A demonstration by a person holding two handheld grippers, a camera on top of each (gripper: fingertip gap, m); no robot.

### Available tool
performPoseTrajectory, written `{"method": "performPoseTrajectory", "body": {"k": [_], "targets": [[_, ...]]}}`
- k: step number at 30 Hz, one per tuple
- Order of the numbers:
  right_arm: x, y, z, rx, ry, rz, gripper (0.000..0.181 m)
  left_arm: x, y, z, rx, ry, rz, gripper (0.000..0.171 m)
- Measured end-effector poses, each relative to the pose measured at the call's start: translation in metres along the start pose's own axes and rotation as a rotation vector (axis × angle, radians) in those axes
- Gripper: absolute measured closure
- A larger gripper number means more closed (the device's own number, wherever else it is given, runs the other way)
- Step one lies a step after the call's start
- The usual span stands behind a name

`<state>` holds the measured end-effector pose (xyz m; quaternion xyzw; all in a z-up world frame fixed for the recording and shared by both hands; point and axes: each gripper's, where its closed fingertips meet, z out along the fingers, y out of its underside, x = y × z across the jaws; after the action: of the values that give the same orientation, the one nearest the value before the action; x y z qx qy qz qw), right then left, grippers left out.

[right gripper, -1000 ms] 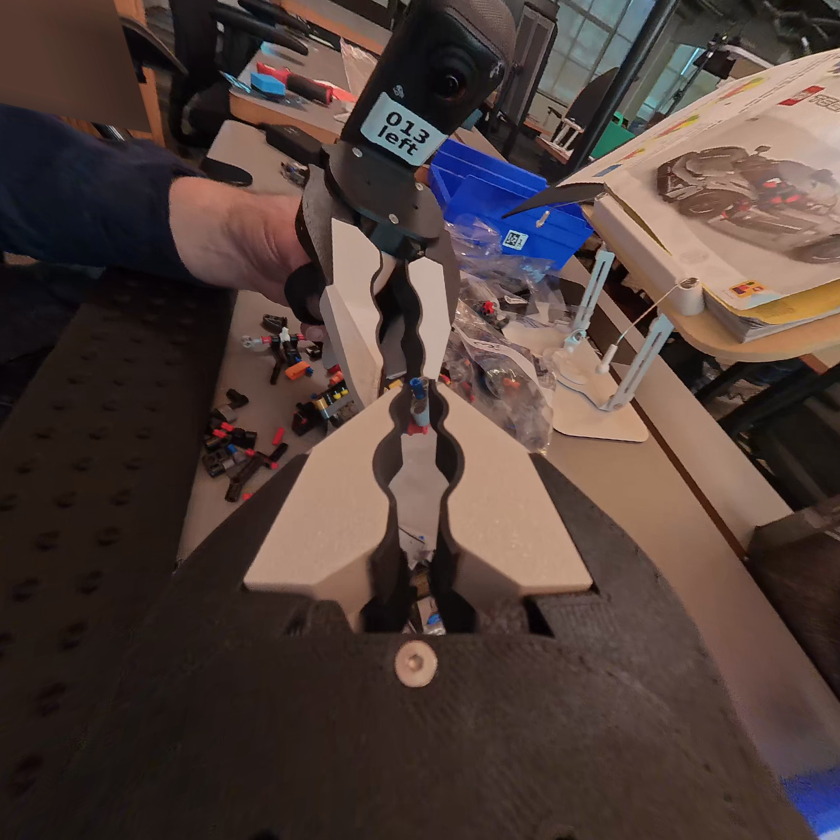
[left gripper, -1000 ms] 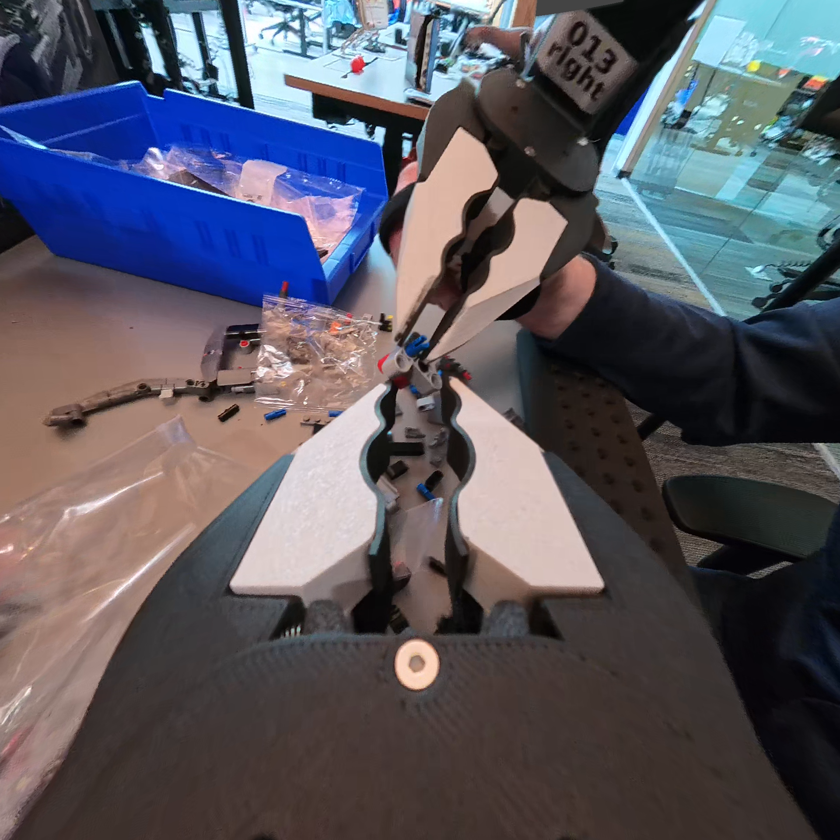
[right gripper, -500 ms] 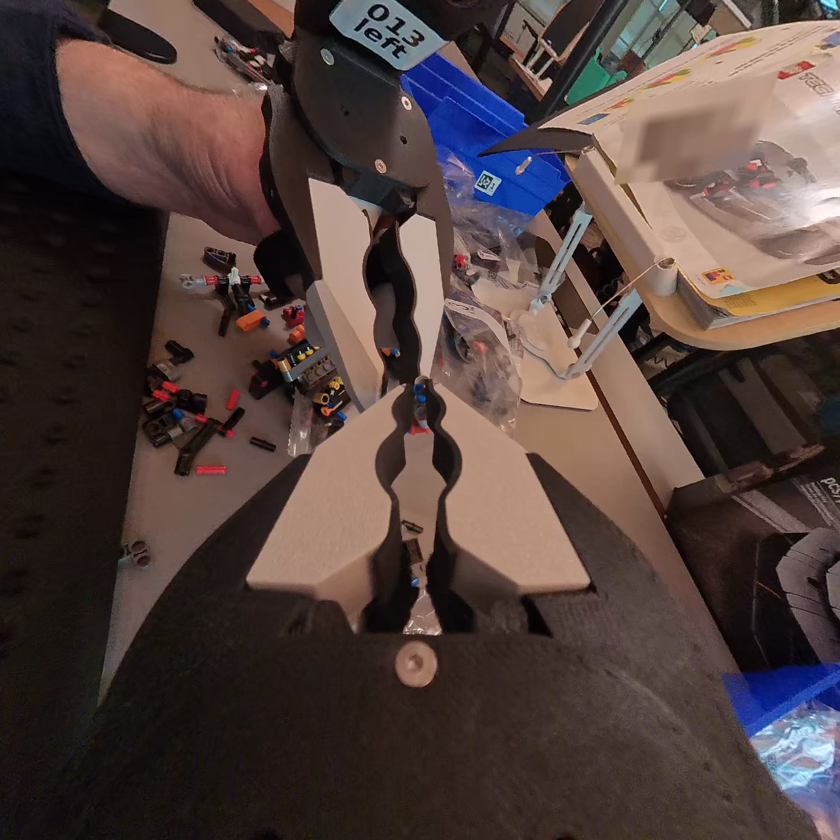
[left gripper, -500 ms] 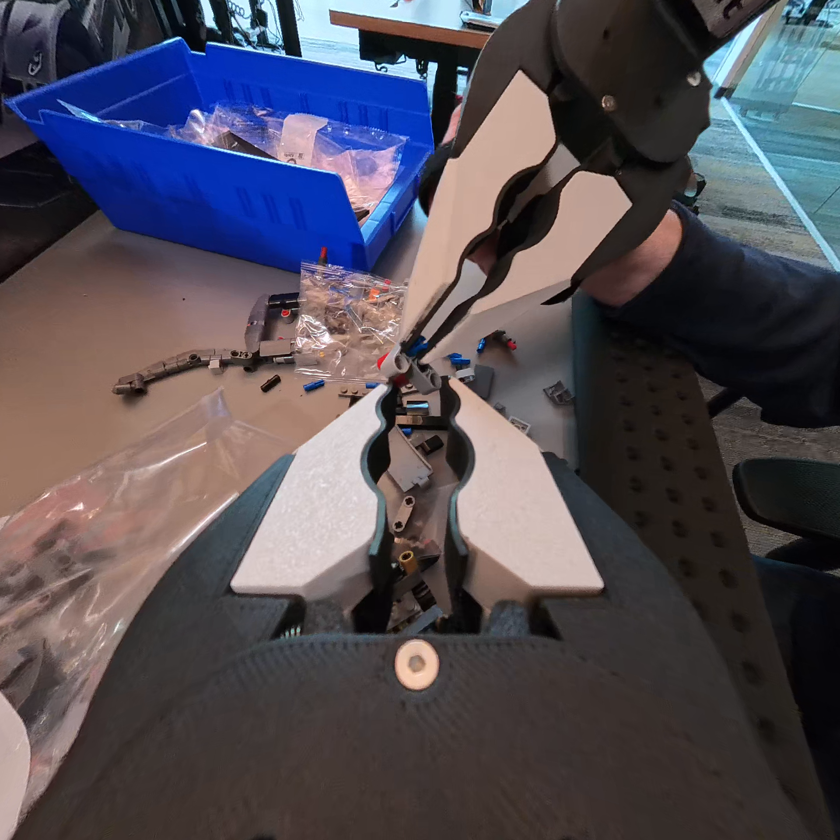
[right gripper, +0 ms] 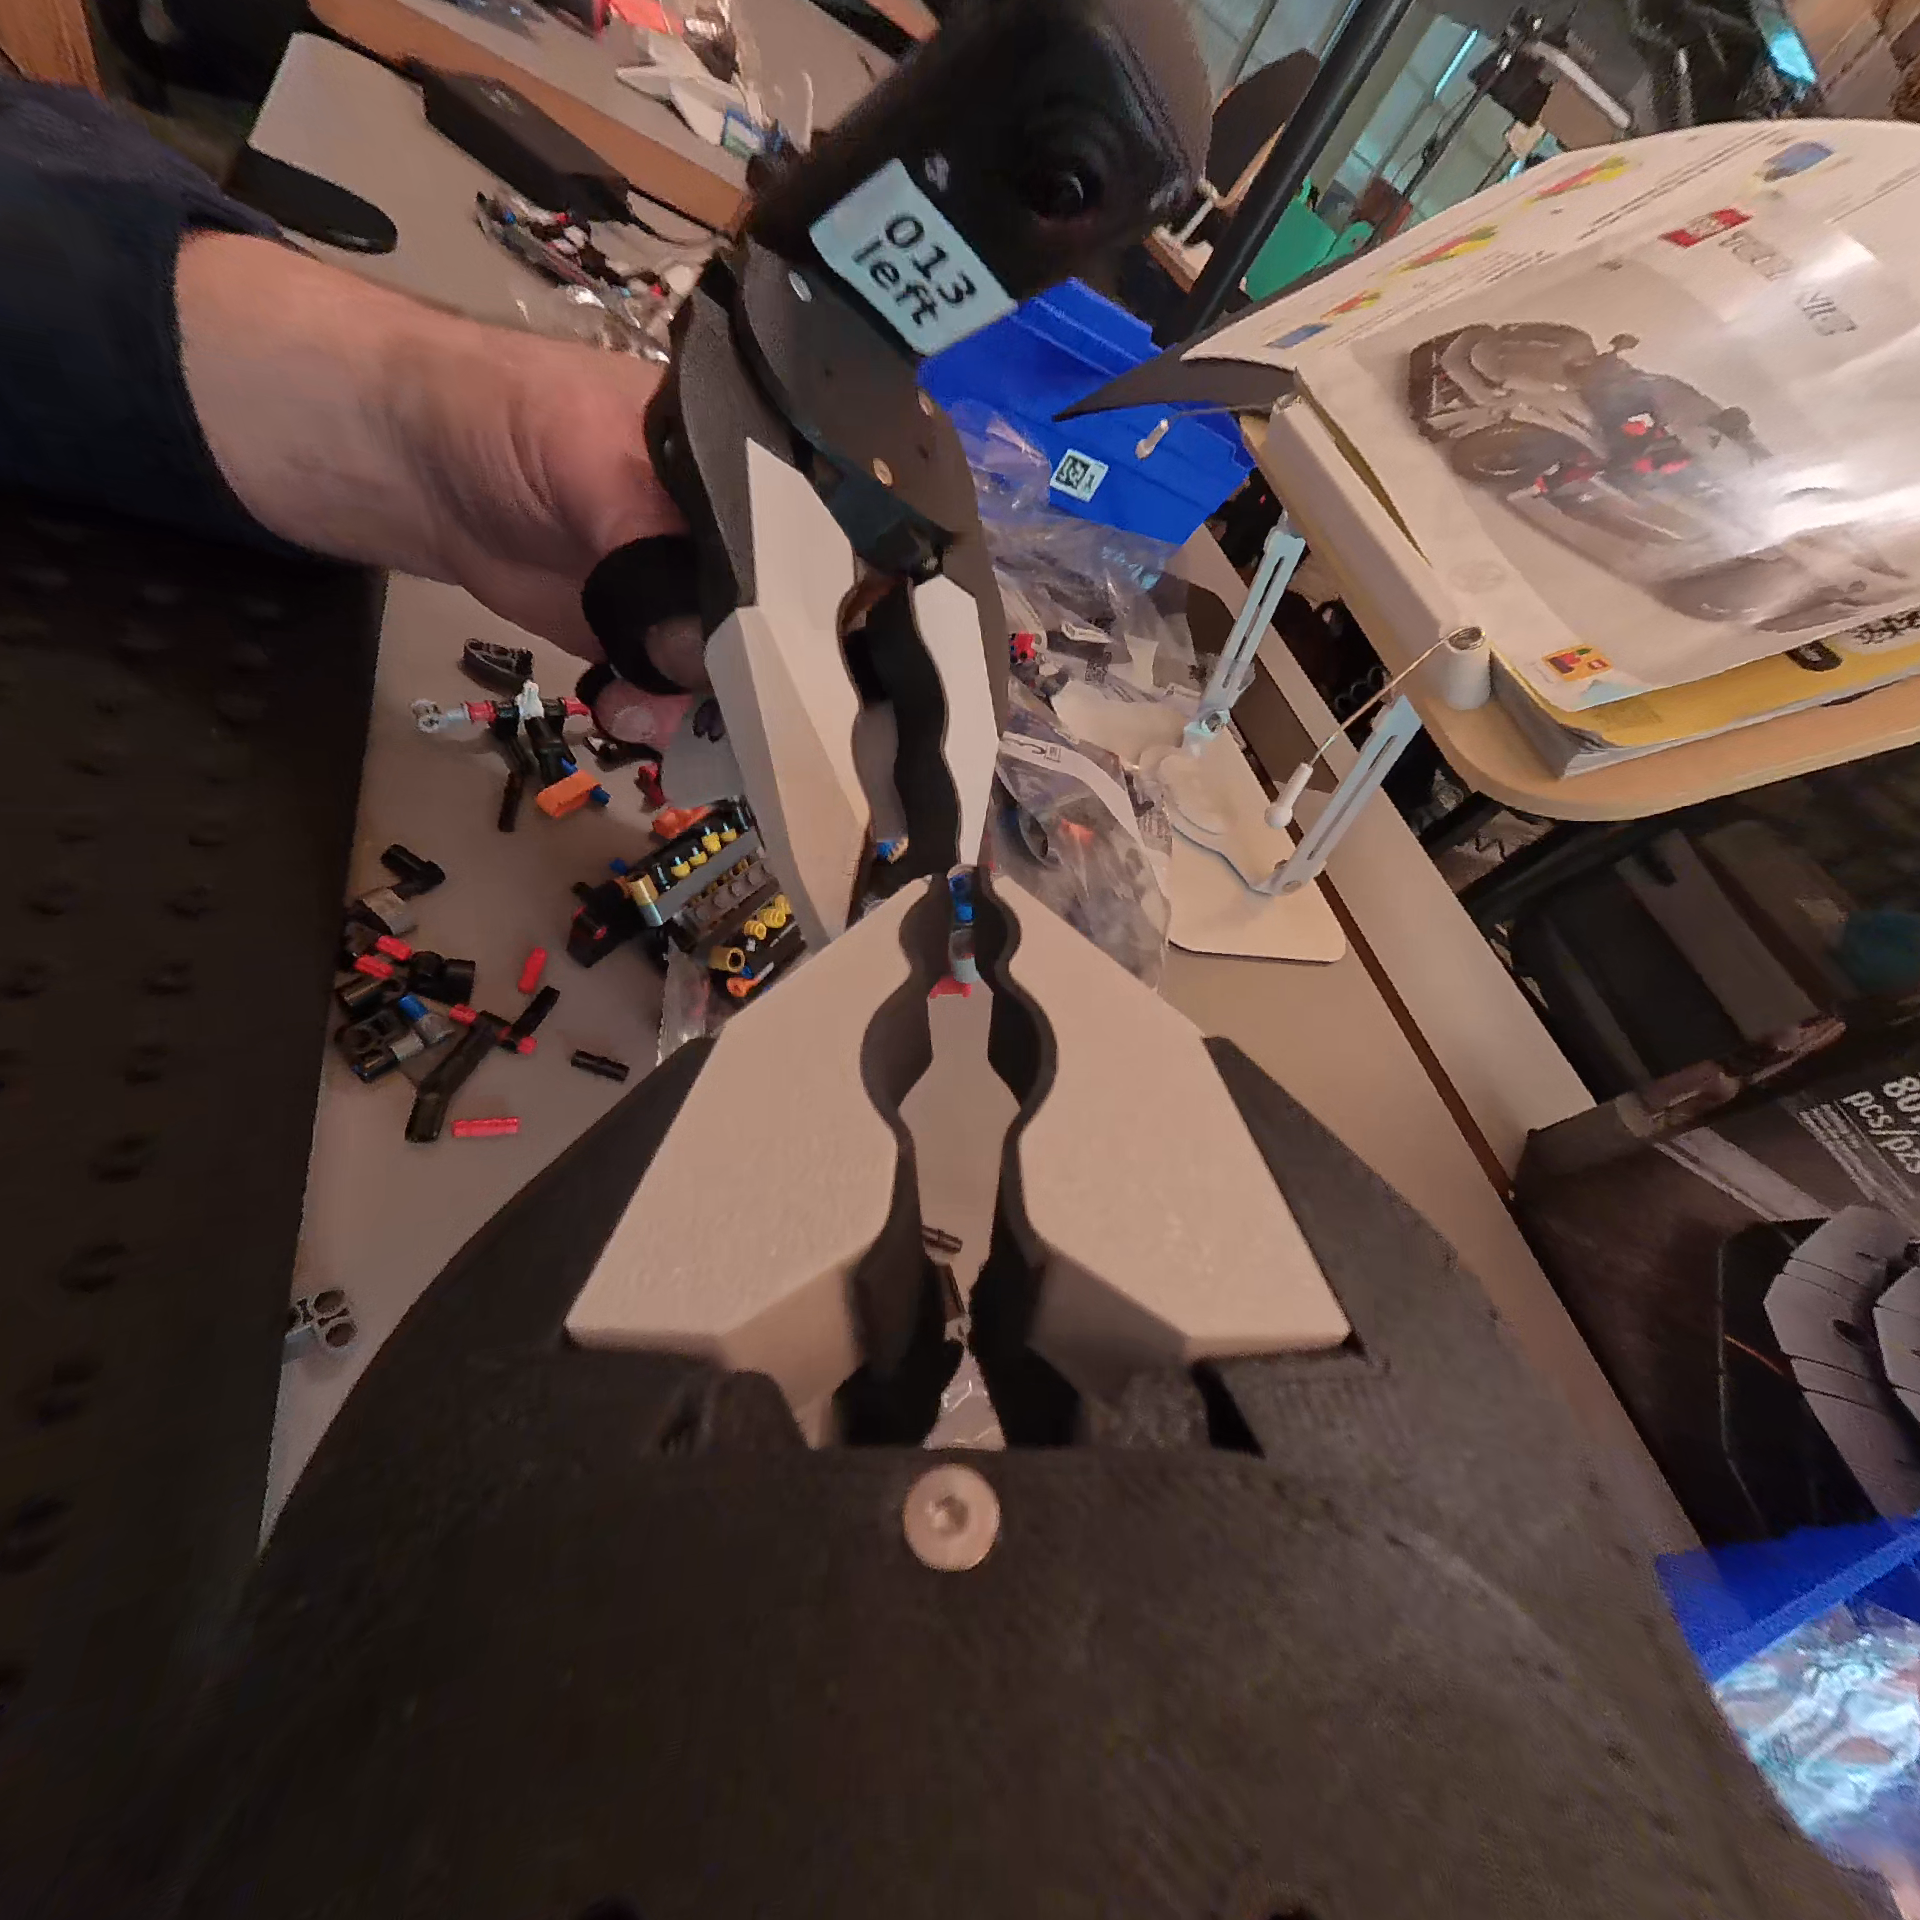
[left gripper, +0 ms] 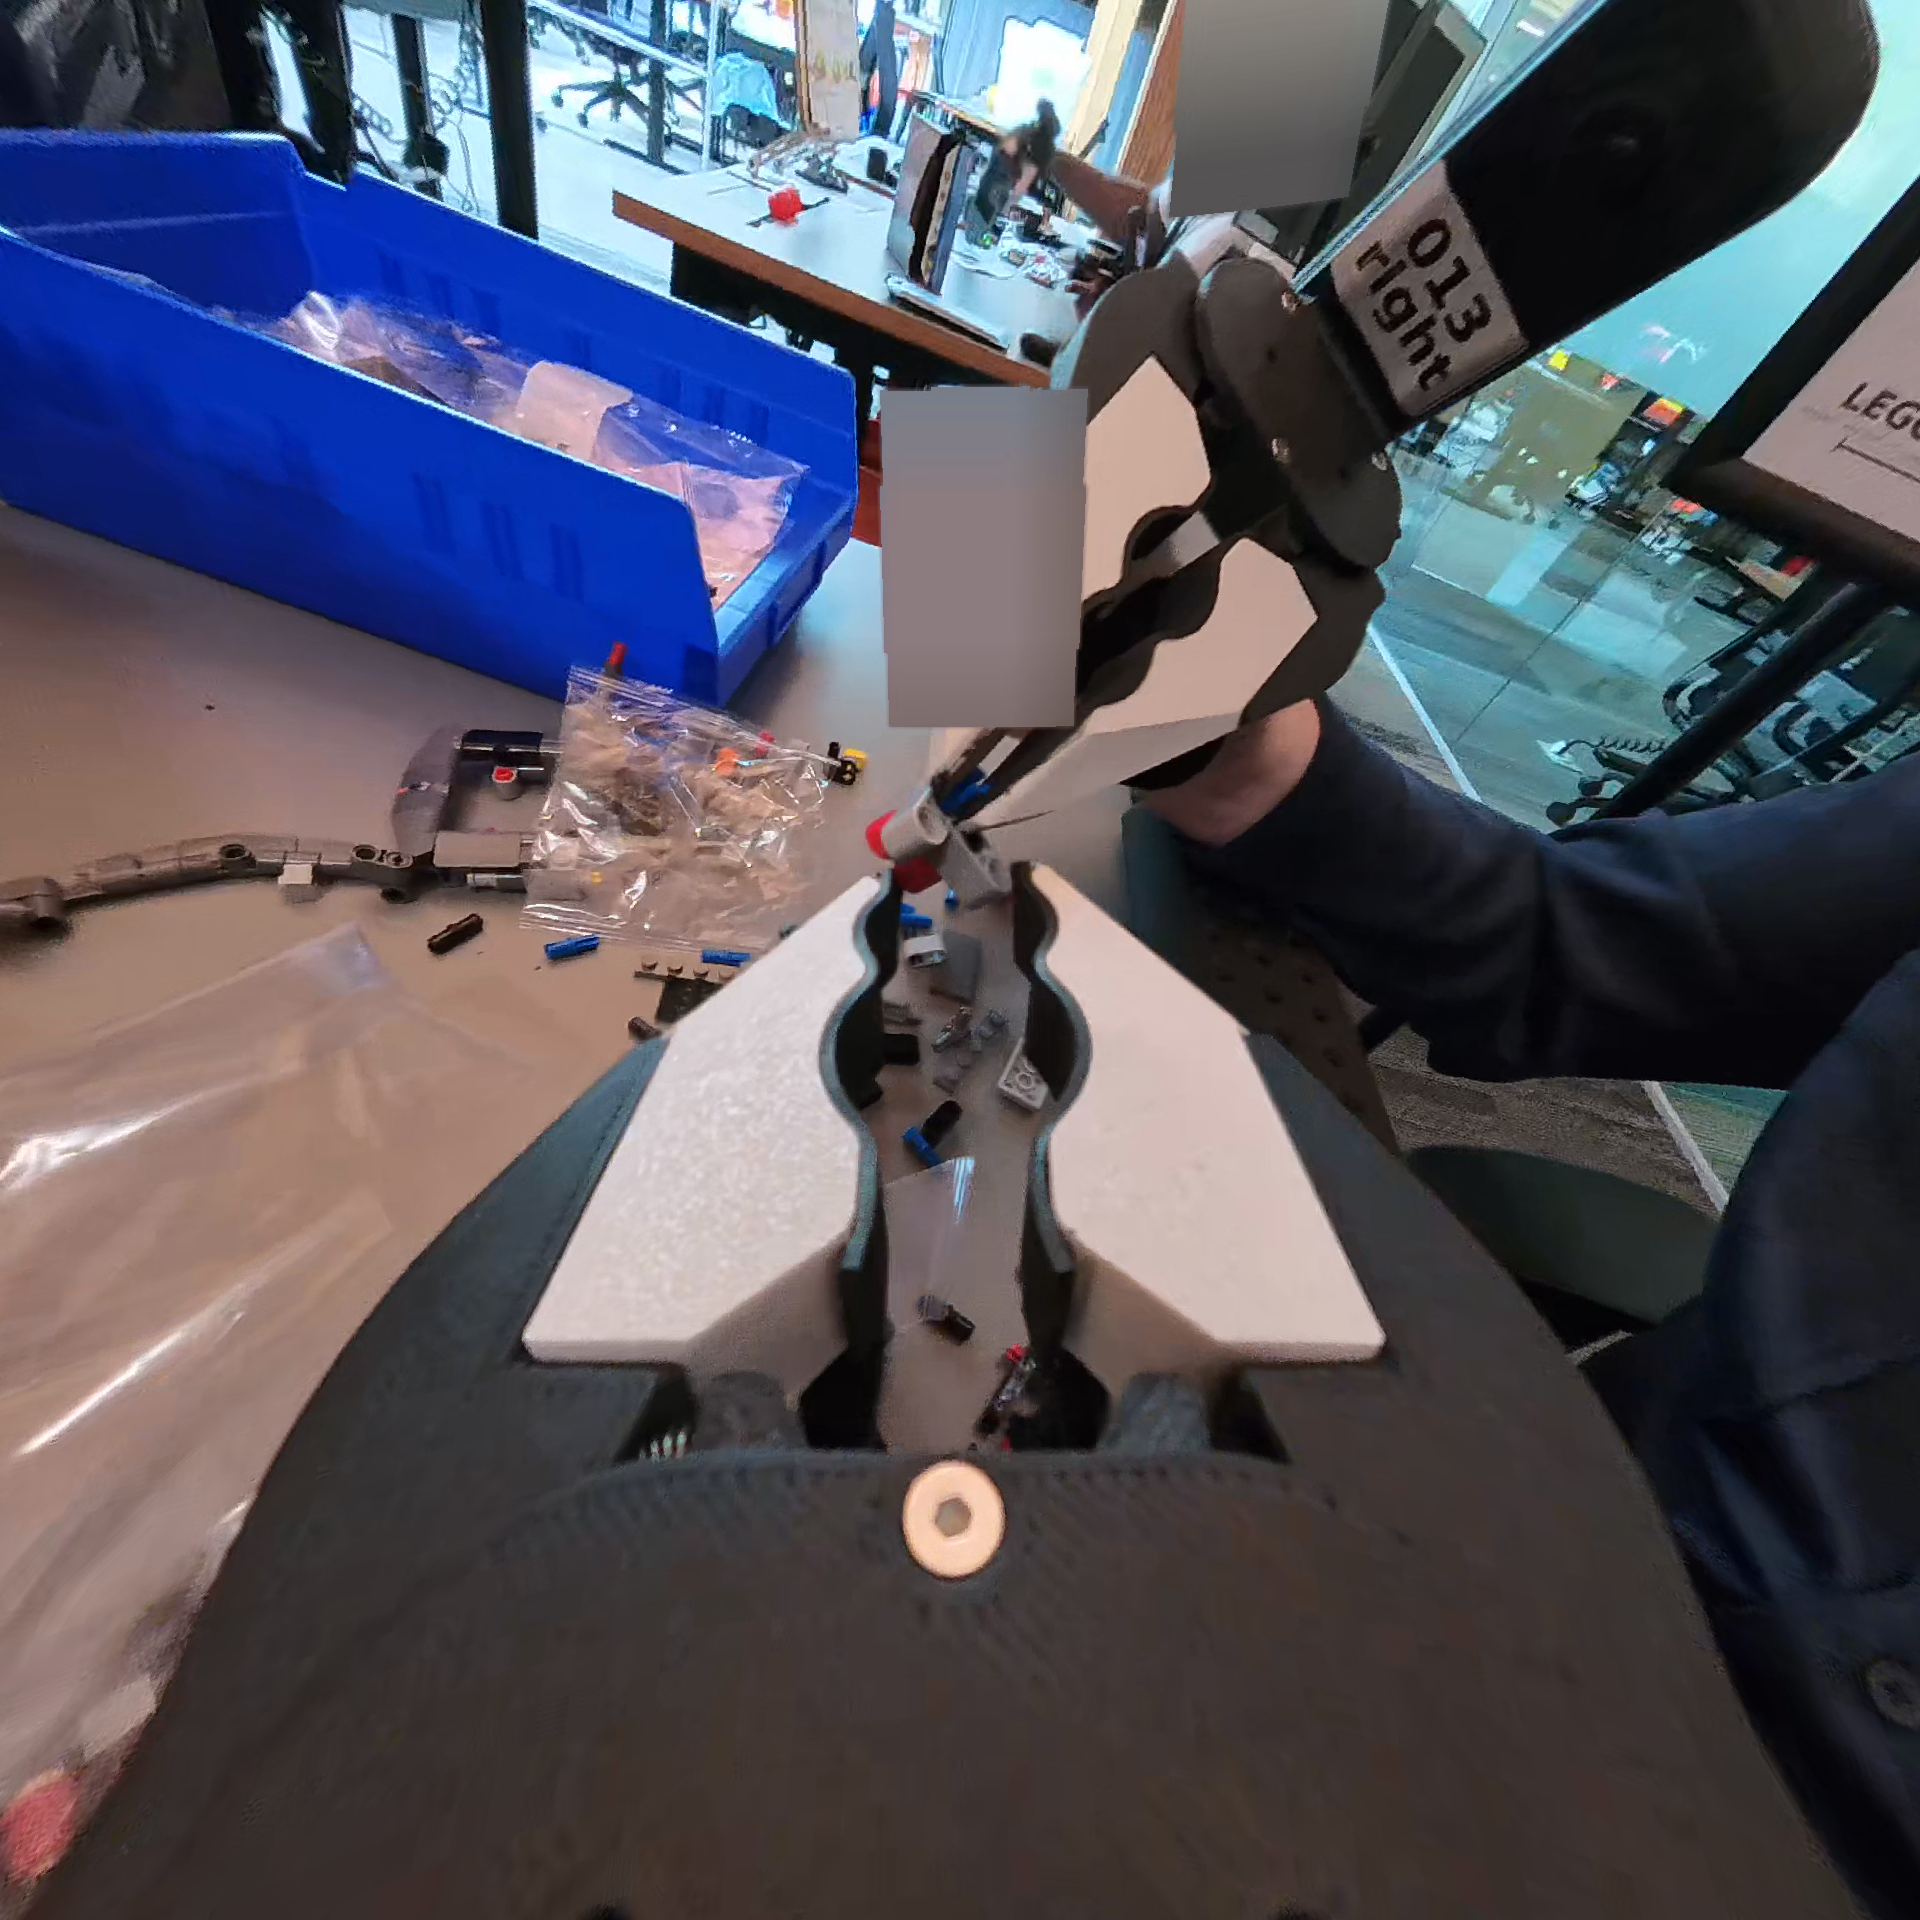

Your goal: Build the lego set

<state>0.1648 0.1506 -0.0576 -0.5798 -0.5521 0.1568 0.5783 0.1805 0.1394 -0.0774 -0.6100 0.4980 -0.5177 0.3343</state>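
Your left gripper (left gripper: 951,883) and right gripper (right gripper: 961,940) meet tip to tip, both clamped on one small lego assembly (left gripper: 928,836): pale grey connectors, red ends, blue pins

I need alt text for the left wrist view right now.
Two claws meet tip to tip above a grey table, both pinching one small lego piece with red ends. Behind sit a blue bin and a clear bag of parts.

I am working in an open lab or workshop: glass partitions (left gripper: 1621,582), a blue parts bin (left gripper: 416,499) and office chairs (left gripper: 613,78) surround my grey worktop (left gripper: 208,707).
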Motion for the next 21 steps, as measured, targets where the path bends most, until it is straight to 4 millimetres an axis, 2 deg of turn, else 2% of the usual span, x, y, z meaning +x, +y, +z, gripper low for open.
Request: {"method": "performPoseTrajectory", "body": {"k": [12,13,21], "targets": [[-0.0023,-0.0033,0.0003,-0.003,0.014,-0.039,0.180,0.0005,0.0016,0.0000,-0.014,0.007,0.004,0.156],[-0.0027,-0.0036,0.0007,-0.005,0.013,-0.036,0.180,0.0005,0.0033,-0.0001,-0.025,0.008,0.004,0.166],[-0.0036,-0.0068,0.0007,0.018,-0.015,0.020,0.181,0.0014,0.0022,0.0013,-0.034,-0.015,0.044,0.166]]}}
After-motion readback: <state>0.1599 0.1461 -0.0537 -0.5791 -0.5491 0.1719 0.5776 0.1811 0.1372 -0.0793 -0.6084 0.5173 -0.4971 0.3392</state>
